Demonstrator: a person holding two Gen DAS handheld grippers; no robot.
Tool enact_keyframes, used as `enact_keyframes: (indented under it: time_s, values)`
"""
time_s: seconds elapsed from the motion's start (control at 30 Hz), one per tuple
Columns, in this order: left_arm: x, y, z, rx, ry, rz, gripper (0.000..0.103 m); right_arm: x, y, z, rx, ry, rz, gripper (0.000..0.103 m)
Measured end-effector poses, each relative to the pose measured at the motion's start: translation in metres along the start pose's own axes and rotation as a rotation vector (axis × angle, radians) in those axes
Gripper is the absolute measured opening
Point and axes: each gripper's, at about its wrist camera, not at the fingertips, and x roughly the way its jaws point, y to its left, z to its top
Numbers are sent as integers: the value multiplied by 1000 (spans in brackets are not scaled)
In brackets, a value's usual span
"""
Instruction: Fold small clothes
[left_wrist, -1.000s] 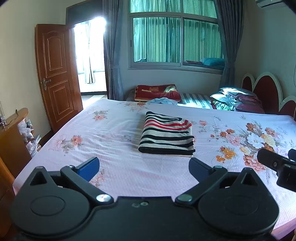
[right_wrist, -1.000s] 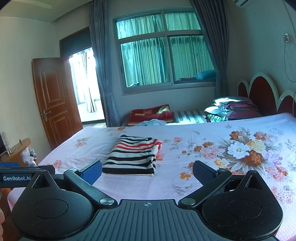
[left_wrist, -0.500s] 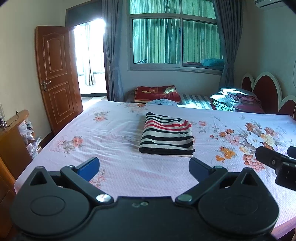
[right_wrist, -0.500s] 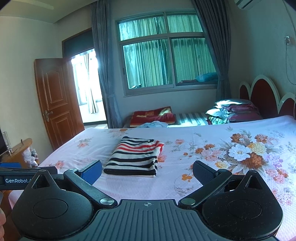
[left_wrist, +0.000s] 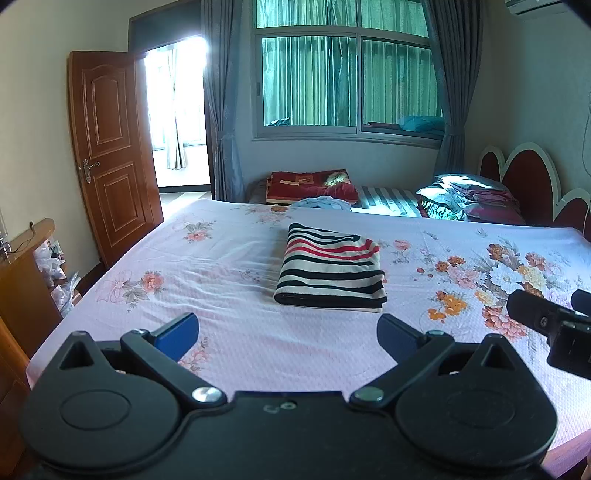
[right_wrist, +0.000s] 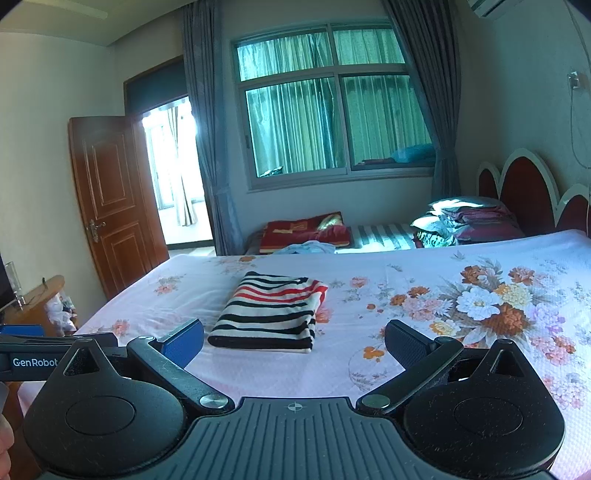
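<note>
Your left gripper (left_wrist: 288, 330) and right gripper (right_wrist: 293, 341) are spread wide, holding nothing. Both hang near the shirt (left_wrist: 332, 273). It looks folded, so no grip is needed.

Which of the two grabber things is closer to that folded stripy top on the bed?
Right, narrowly, as a judgement. The right gripper hangs open with the striped top just beyond its fingertips. The left gripper is also open, with more bare sheet between it and the top.
</note>
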Motion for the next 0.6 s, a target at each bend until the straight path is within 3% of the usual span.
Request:
enact_keyframes:
  time_s: [0.6]
  values:
    - [11, -1, 3, 1, 28, -21, 102, 9, 1, -1, 6, 14, -10, 103]
